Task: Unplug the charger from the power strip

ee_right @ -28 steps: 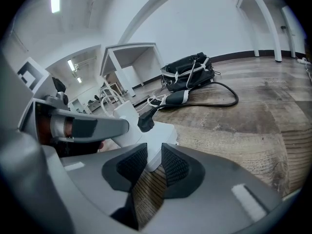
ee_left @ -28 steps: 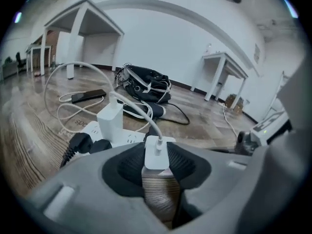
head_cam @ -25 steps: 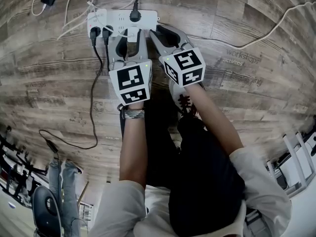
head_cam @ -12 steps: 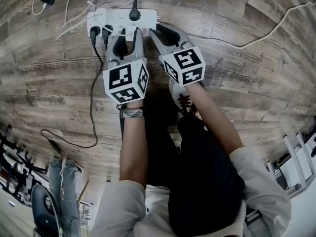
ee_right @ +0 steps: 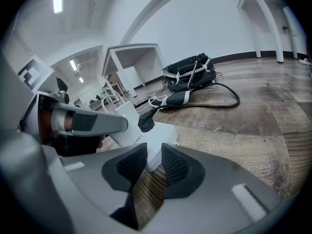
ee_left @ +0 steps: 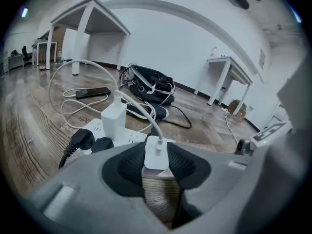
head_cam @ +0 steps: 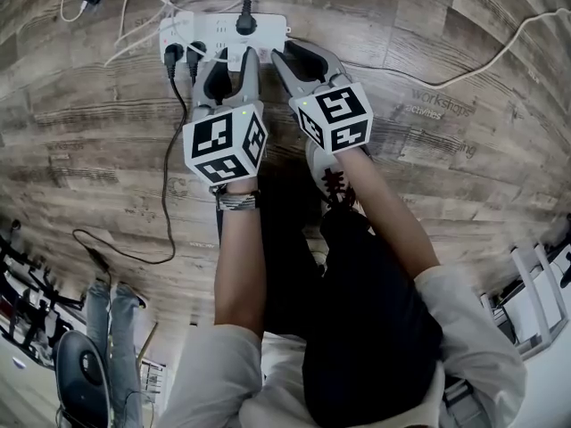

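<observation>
Forearms [head_cam: 239, 266] reach forward side by side, left tool [head_cam: 234, 61] clamped on charger [ee_left: 156, 151], right tool [head_cam: 294, 56] slightly apart.

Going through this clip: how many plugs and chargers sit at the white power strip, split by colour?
Black plugs: 3
White chargers: 2, the gripped charger and the taller charger
Total: 5

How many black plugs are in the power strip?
3: two black plugs side by side at the power strip's left end, one mid-strip; more may be hidden.
</observation>
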Action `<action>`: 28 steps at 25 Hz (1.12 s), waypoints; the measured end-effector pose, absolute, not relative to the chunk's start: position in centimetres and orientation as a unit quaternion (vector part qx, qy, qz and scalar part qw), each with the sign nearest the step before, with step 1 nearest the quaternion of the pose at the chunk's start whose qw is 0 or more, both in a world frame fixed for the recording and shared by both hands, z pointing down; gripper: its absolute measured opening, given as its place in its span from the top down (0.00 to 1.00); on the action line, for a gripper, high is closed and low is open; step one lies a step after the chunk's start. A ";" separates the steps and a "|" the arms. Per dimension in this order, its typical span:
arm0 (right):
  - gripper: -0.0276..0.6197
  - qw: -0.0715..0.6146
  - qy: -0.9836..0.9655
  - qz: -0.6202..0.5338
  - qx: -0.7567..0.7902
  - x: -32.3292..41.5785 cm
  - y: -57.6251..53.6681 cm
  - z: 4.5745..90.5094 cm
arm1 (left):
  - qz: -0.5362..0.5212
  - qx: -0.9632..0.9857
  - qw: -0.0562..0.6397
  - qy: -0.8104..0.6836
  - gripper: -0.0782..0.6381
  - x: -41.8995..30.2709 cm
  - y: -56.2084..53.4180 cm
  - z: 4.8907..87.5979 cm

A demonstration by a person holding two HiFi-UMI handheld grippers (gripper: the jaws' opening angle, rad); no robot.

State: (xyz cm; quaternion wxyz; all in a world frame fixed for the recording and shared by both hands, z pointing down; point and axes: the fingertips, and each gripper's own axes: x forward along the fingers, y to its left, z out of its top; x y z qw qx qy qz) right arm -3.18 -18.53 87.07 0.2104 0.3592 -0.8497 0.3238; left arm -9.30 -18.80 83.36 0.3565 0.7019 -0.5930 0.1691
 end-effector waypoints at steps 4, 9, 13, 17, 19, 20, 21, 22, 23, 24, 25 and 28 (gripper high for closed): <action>0.81 0.210 -0.850 0.325 0.358 -3.3 -18.6 87.1 | 0.210 0.709 0.318 -0.593 0.69 -9.1 -18.8 83.3; 0.81 0.209 -0.849 0.324 0.361 -3.3 -18.4 87.1 | 0.253 0.716 0.283 -0.586 0.70 -8.6 -18.6 83.2; 0.81 0.209 -0.850 0.322 0.360 -3.3 -18.5 87.0 | 0.212 0.709 0.320 -0.592 0.70 -9.0 -18.6 83.3; 0.81 0.210 -0.850 0.321 0.360 -3.3 -18.5 87.1 | 0.191 0.705 0.335 -0.595 0.69 -9.3 -18.7 83.3; 0.81 0.211 -0.851 0.322 0.359 -3.3 -18.5 87.1 | 0.196 0.705 0.326 -0.598 0.69 -9.3 -18.7 83.3; 0.81 0.211 -0.851 0.322 0.358 -3.3 -18.4 87.1 | 0.204 0.707 0.317 -0.599 0.69 -9.2 -18.6 83.2; 0.81 0.211 -0.851 0.322 0.357 -3.3 -18.4 87.1 | 0.214 0.709 0.307 -0.598 0.70 -9.1 -18.6 83.2; 0.81 0.211 -0.851 0.321 0.357 -3.4 -18.4 87.1 | 0.224 0.711 0.298 -0.597 0.70 -9.0 -18.6 83.2; 0.81 0.211 -0.852 0.320 0.358 -3.3 -18.4 87.1 | 0.231 0.712 0.291 -0.596 0.70 -8.9 -18.6 83.1; 0.81 0.211 -0.852 0.319 0.358 -3.3 -18.4 87.0 | 0.236 0.713 0.286 -0.595 0.70 -8.8 -18.5 83.1; 0.81 0.211 -0.852 0.318 0.359 -3.3 -18.4 87.0 | 0.238 0.714 0.284 -0.594 0.70 -8.7 -18.5 83.1; 0.81 0.211 -0.851 0.318 0.360 -3.3 -18.4 87.0 | 0.242 0.714 0.280 -0.594 0.70 -8.7 -18.6 83.0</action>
